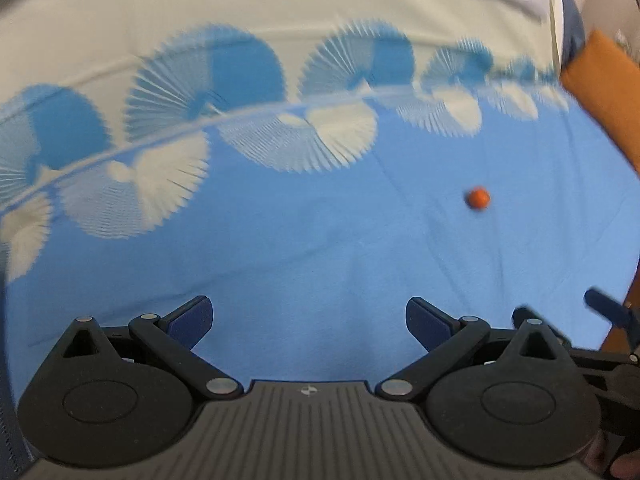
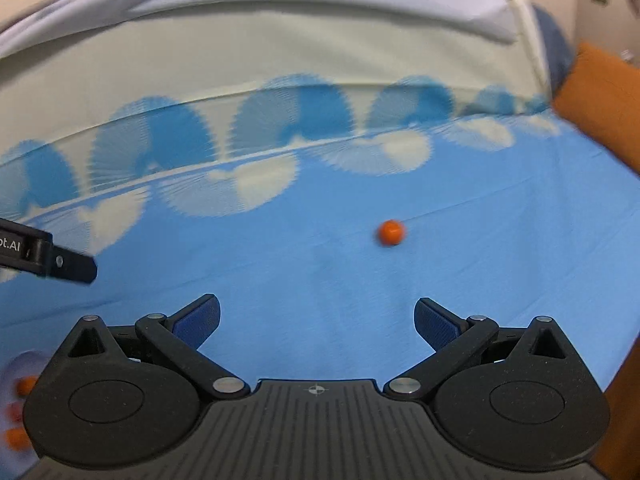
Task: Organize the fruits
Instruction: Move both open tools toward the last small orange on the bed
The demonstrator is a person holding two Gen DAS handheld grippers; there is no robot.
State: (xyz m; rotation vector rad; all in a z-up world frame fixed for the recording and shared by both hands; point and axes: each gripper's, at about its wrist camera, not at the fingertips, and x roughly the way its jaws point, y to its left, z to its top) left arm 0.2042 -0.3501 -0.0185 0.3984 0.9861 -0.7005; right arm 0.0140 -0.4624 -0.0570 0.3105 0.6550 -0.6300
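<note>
Blue cloth (image 2: 320,280) lies open around one orange fruit (image 2: 391,233); both tools (image 1: 309,322) (image 2: 317,322) wide, empty.

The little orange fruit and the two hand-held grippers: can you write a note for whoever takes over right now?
Left hand-held gripper: open, holding nothing.
Right hand-held gripper: open, holding nothing.
One small orange fruit lies alone on the blue cloth, ahead of both and touched by neither.
At the lower left edge of the right wrist view, a blurred pale dish seems to hold a few orange and red pieces, so some sorting looks done.
Left to do: probably pick up the loose fruit and put it with the rest.
</note>
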